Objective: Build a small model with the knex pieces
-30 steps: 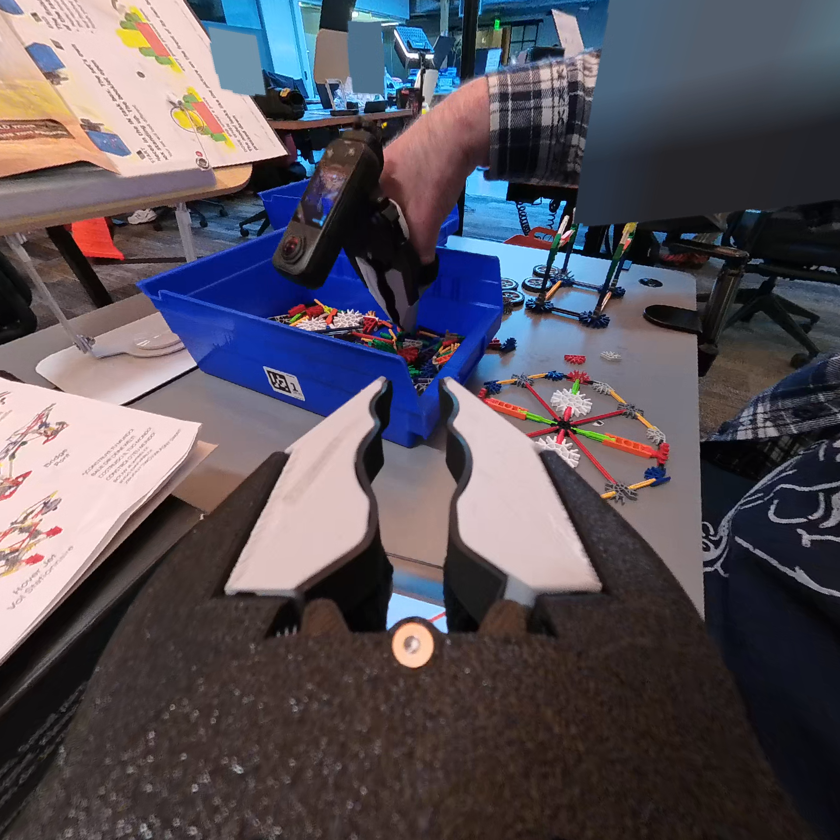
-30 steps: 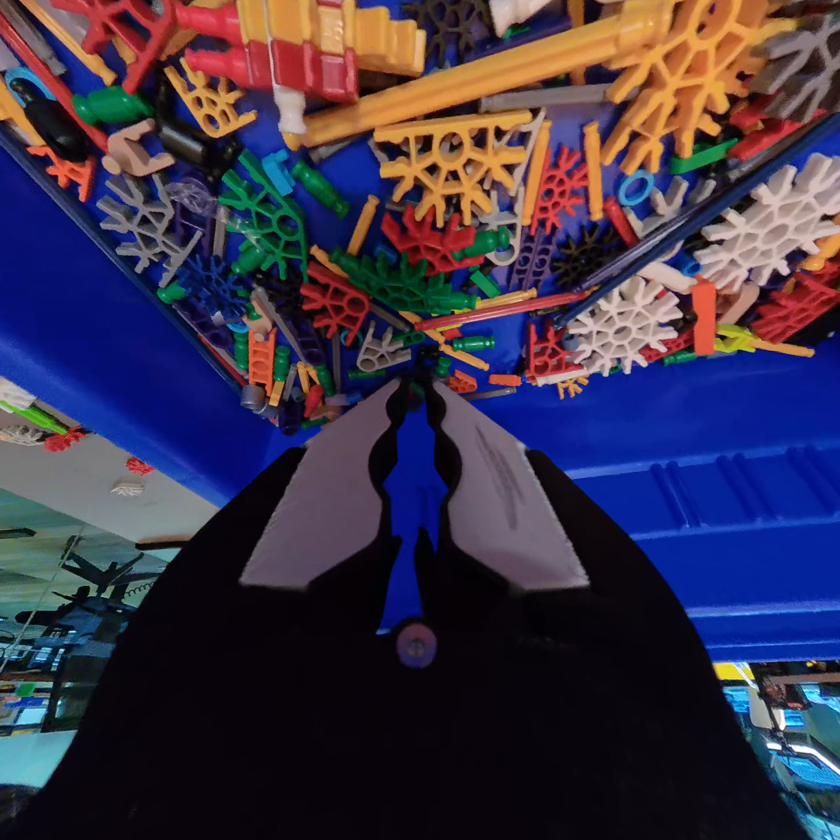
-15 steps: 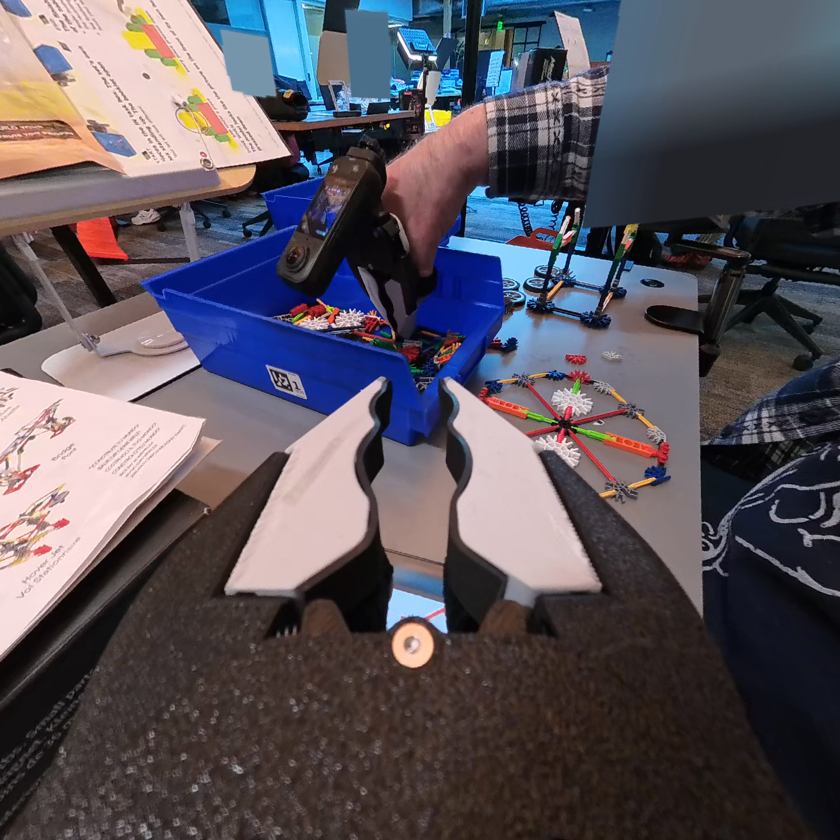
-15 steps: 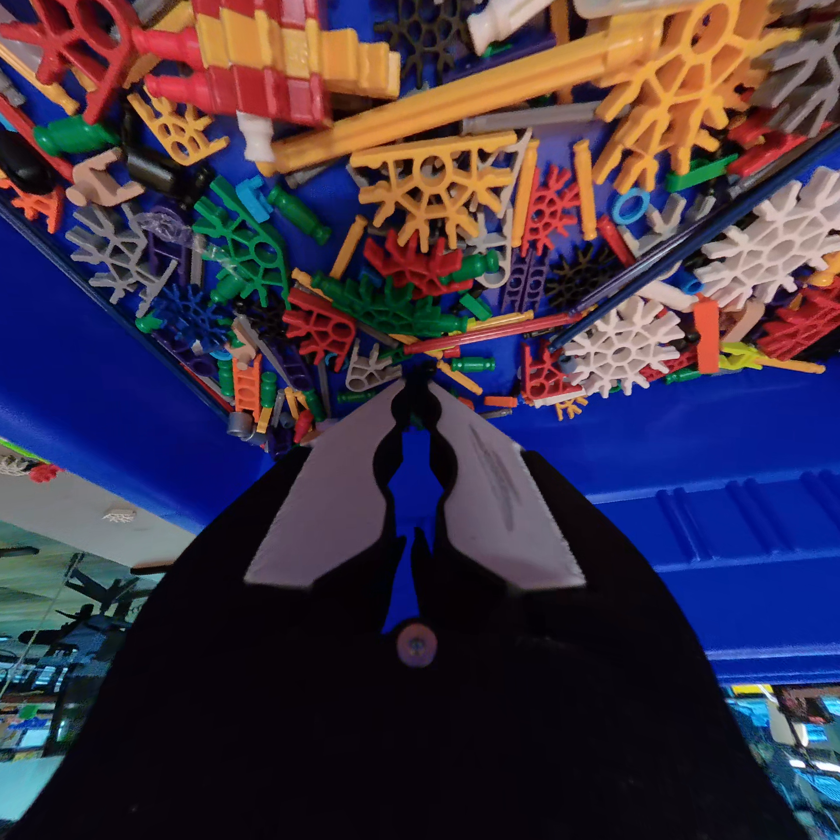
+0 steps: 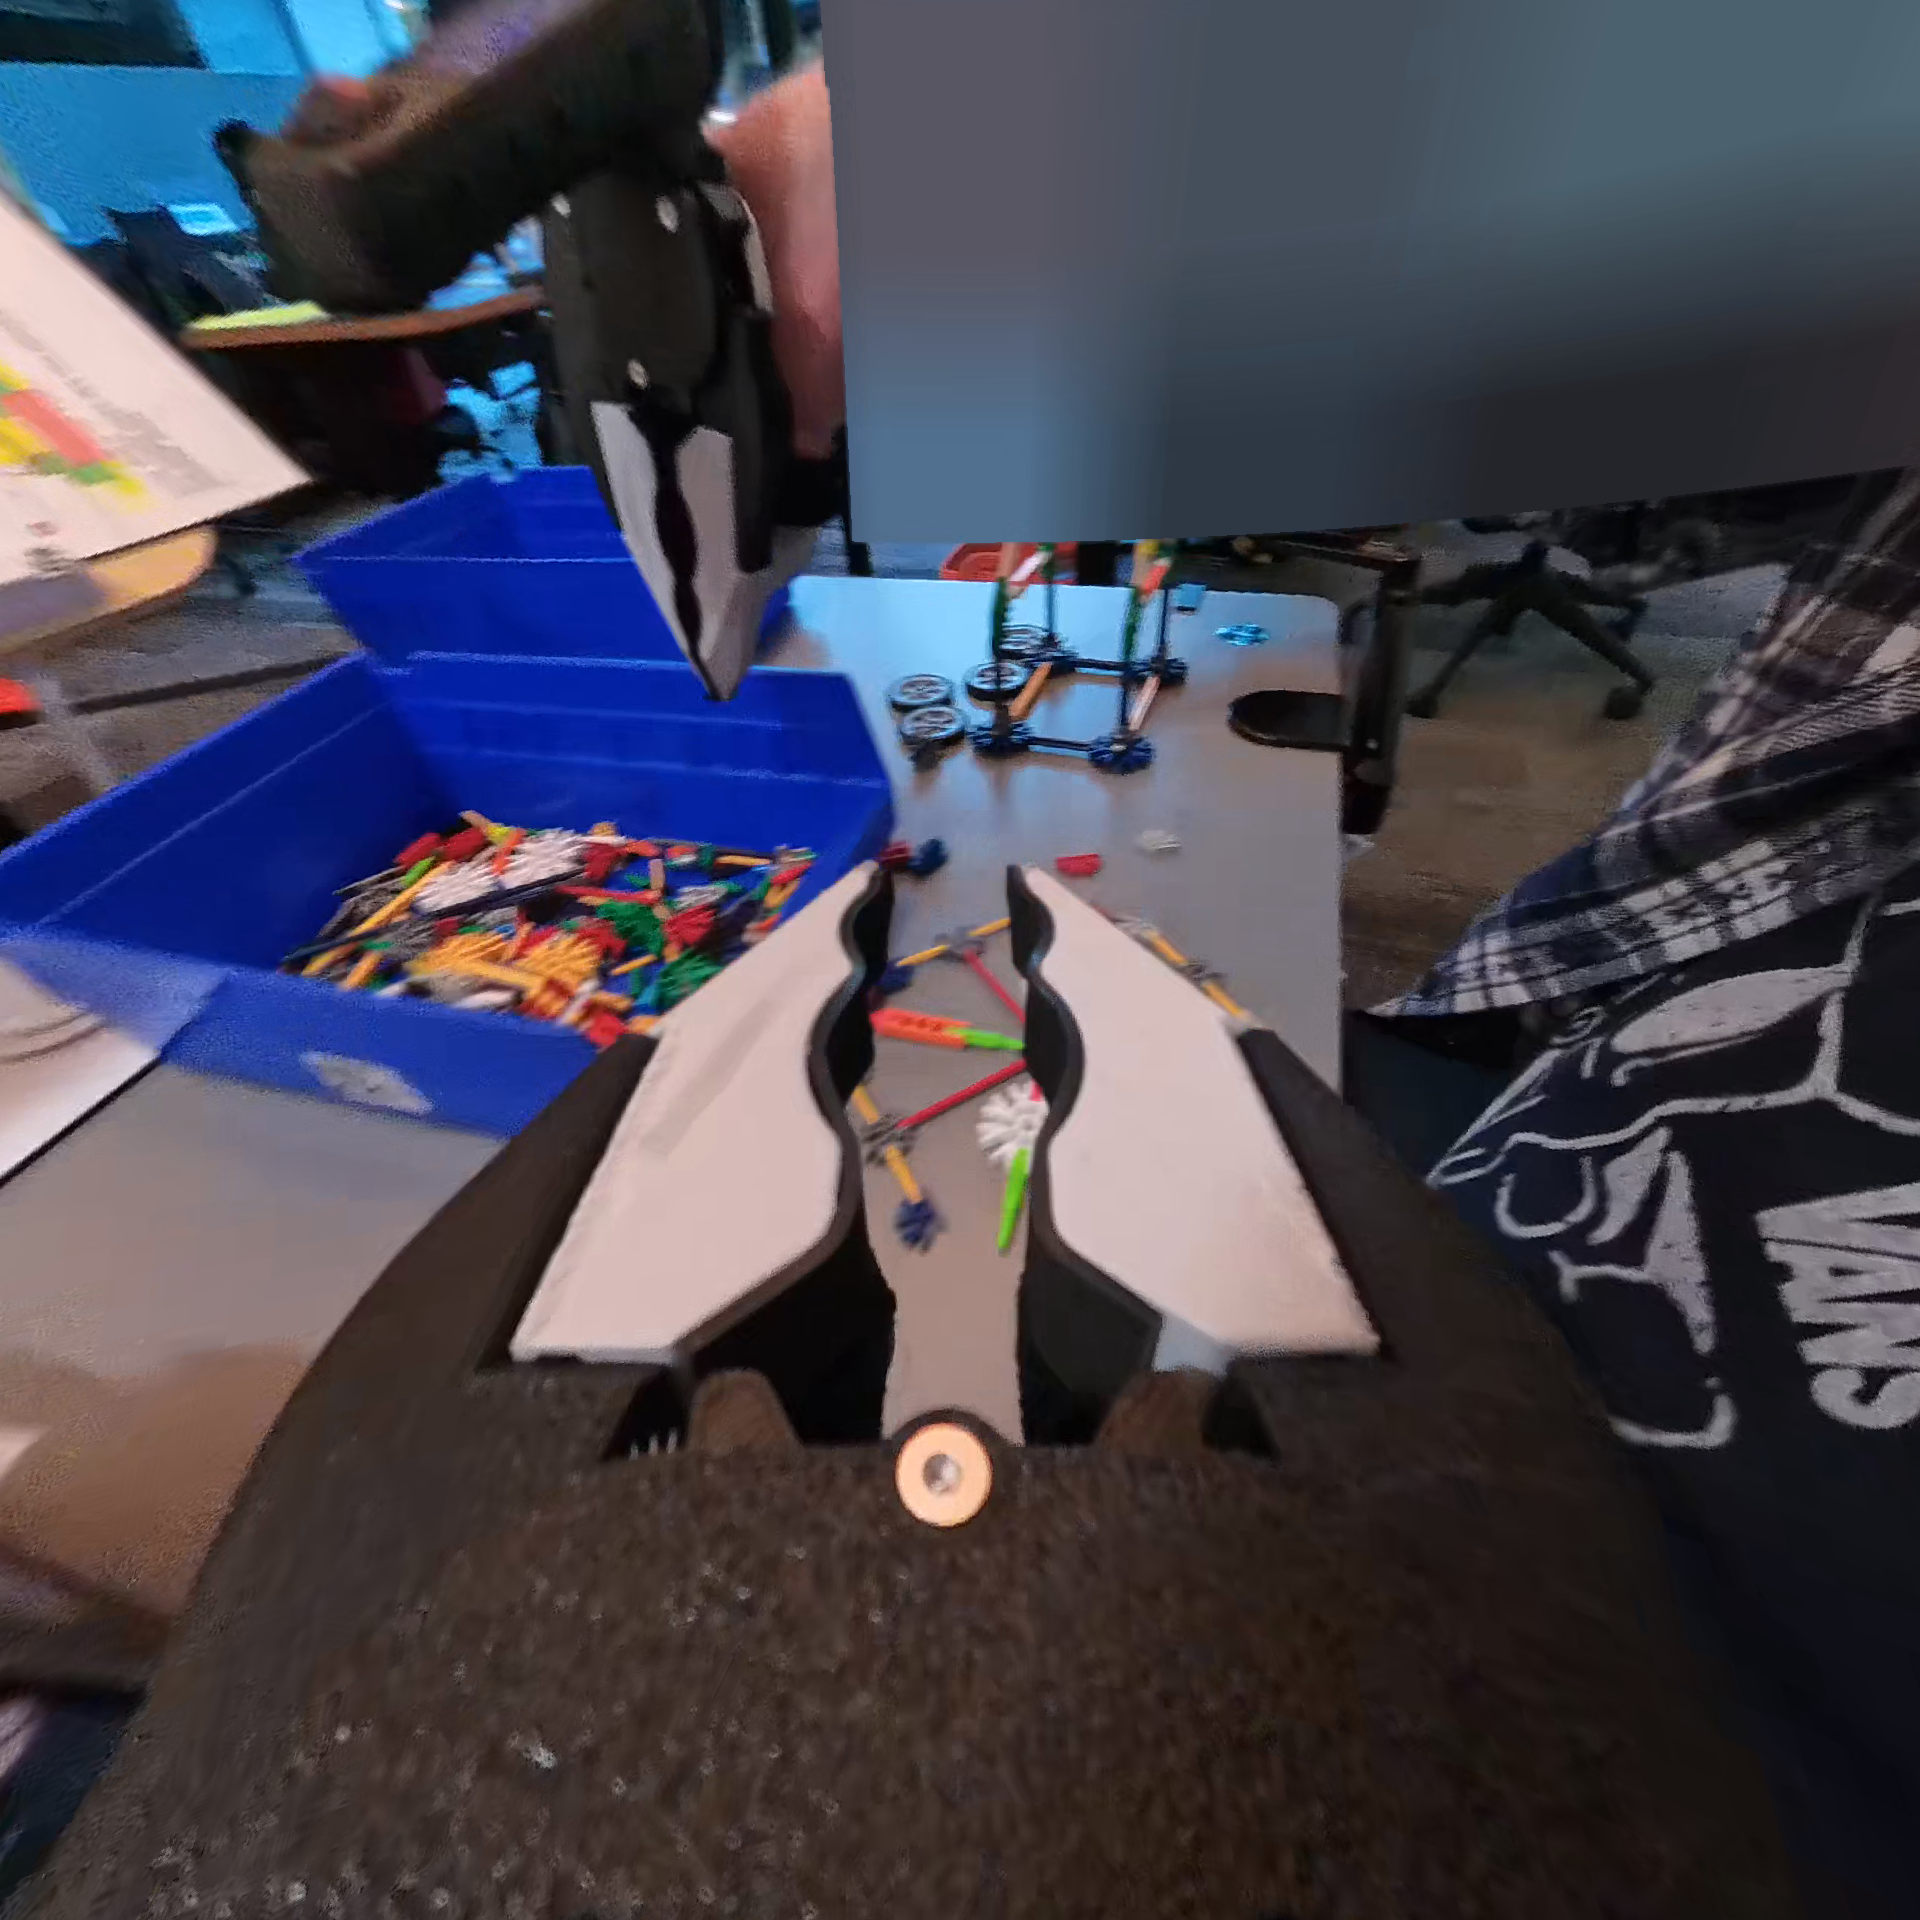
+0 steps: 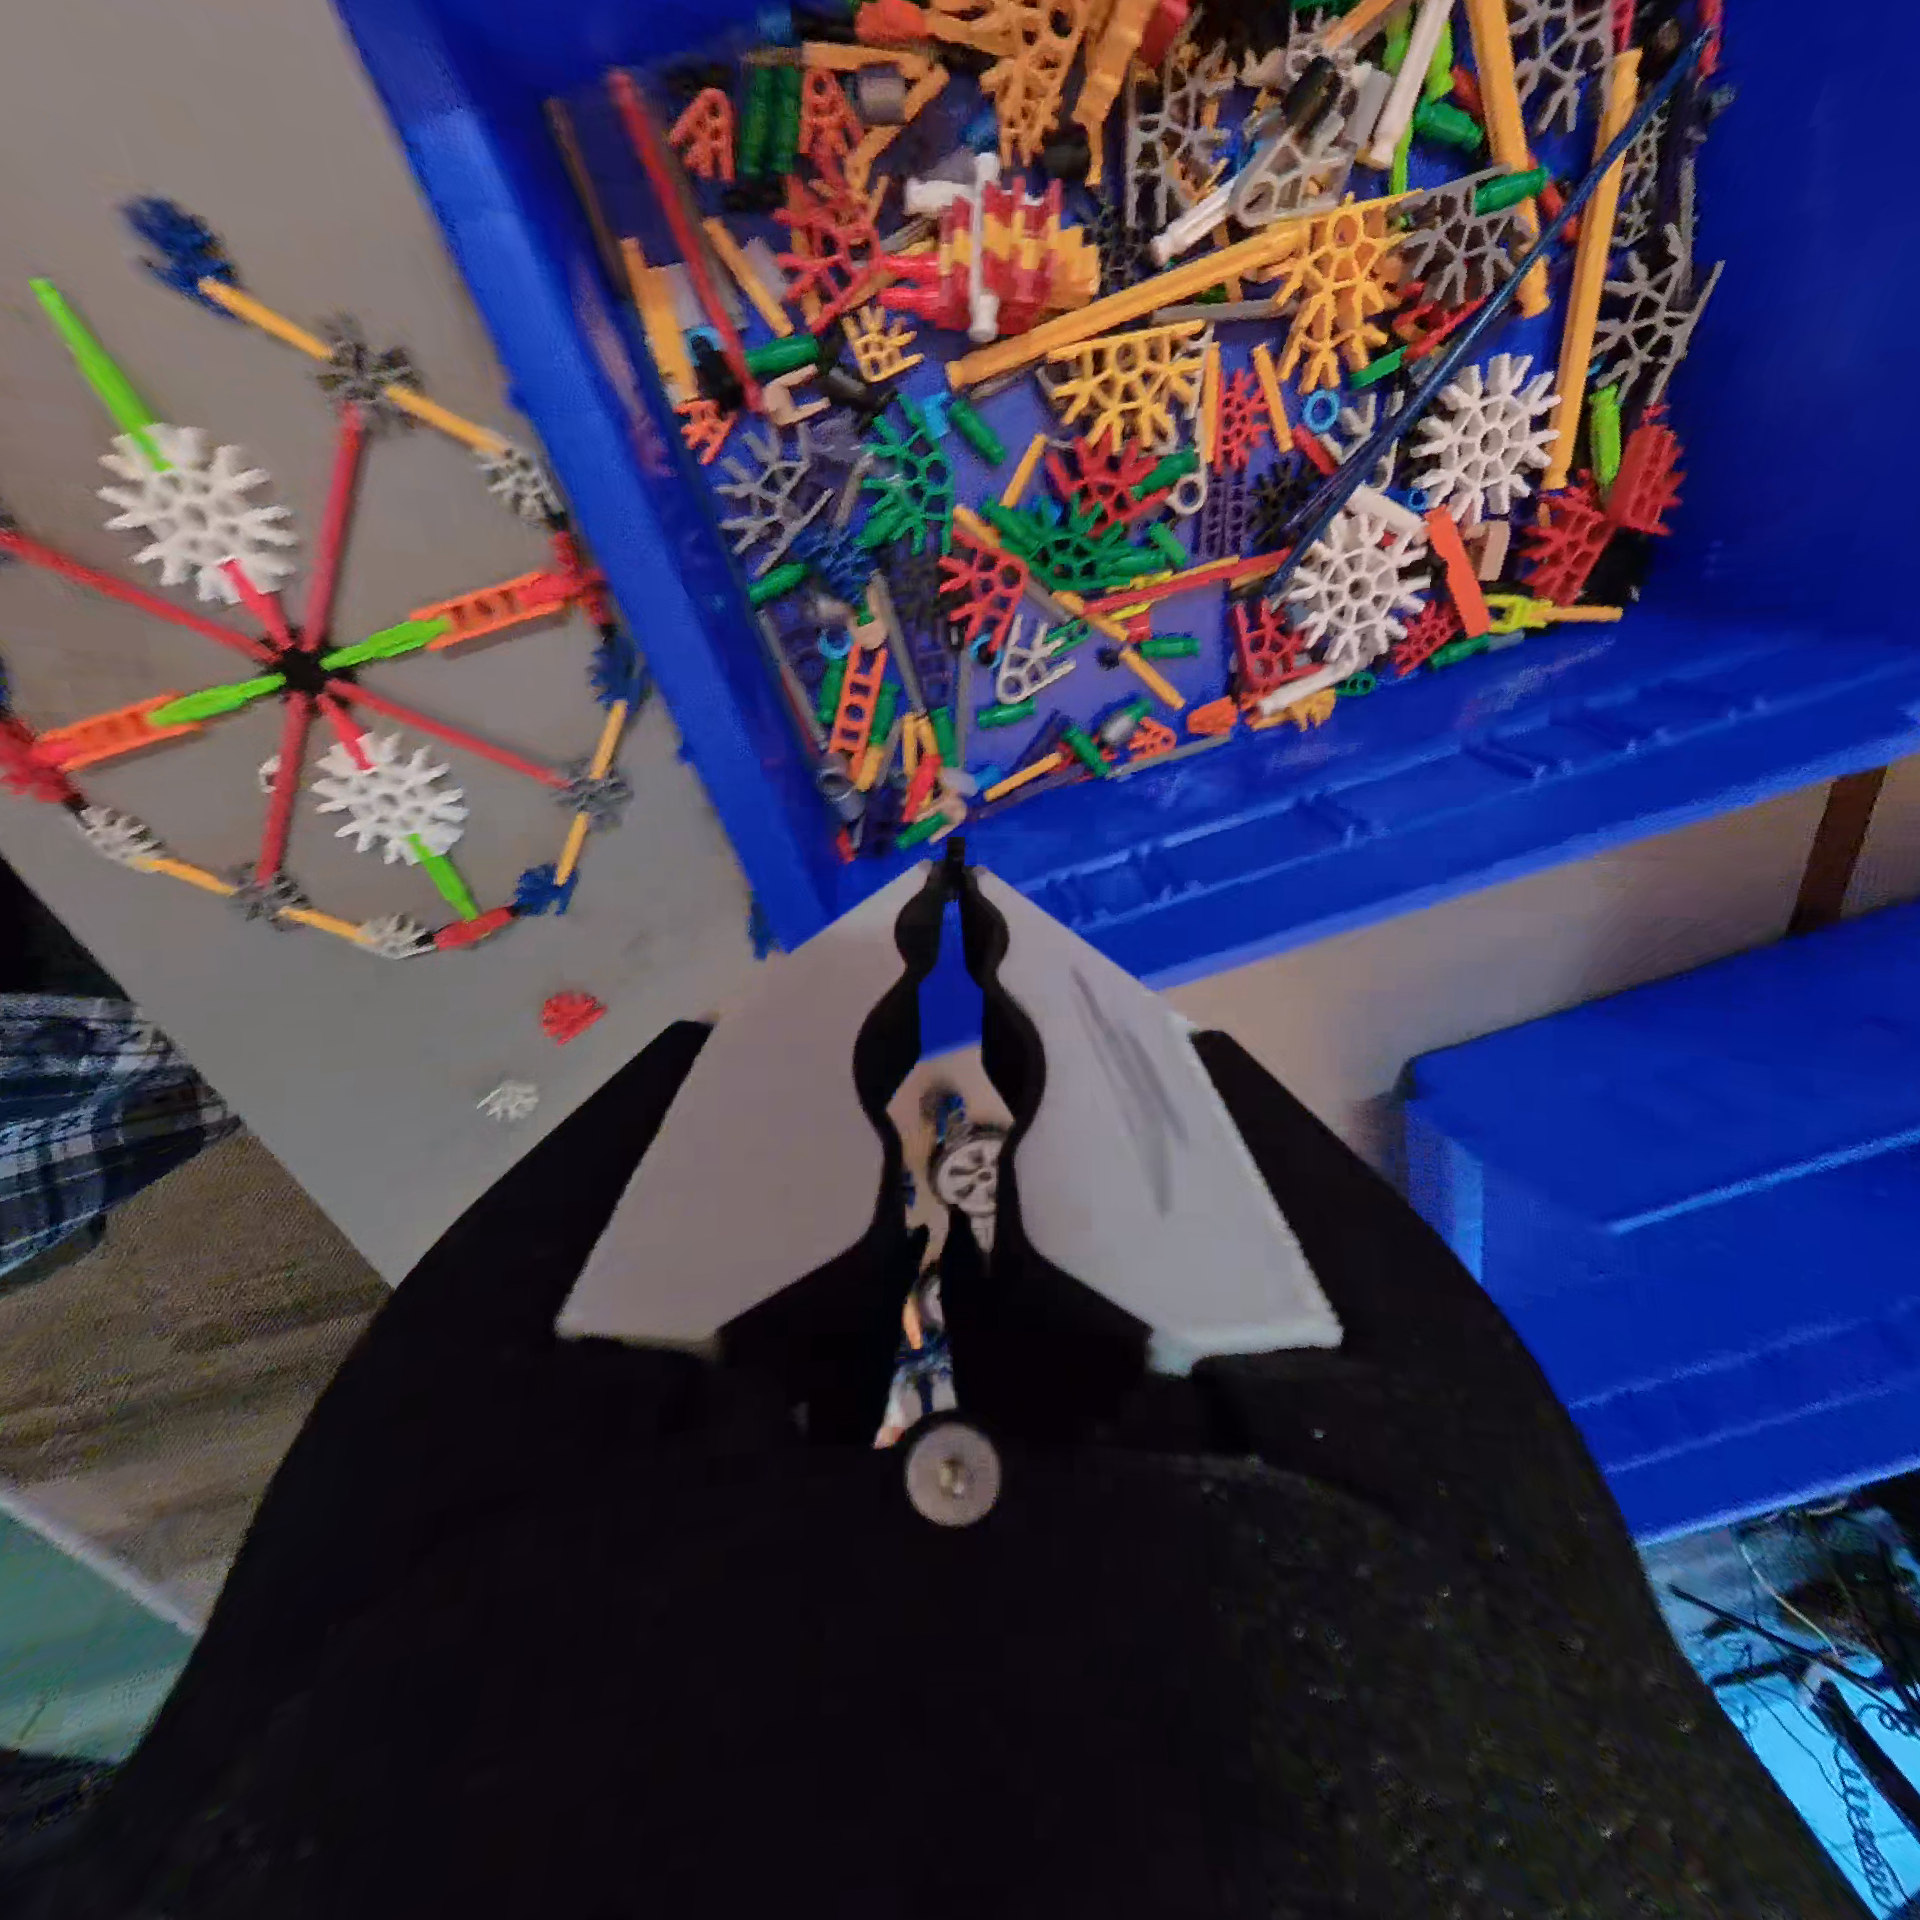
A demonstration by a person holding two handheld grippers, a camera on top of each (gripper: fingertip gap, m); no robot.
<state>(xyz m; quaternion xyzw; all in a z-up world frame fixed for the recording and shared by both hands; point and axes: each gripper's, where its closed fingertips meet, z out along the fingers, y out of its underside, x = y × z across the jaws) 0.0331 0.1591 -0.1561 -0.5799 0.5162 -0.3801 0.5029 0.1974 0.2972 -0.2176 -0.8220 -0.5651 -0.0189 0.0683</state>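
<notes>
My right gripper is shut on a small dark piece that pokes out at its tips, and it hangs above the near wall of a blue bin full of mixed plastic rods and connectors. In the left wrist view it is lifted clear above the bin, held by a hand. My left gripper is open and empty, low over a flat wheel-shaped build of rods and white snowflake connectors on the grey table. The build also shows in the right wrist view, left of the bin.
A second blue bin stands behind the first. A rod frame with small black wheels stands at the far table end. Loose red and pale connectors lie on the table. An instruction sheet is propped at left. A person's clothing is close on the right. The left gripper's tips are roughly 25 centimetres from the right gripper's. The flat wheel-shaped build lies around 15 centimetres away from my right fingertips. It is also in sight in the right wrist view.
My right gripper closed on the small dark piece in the bin and rose well above the pile with it. My left gripper moved forward and right, over the wheel-shaped build.
</notes>
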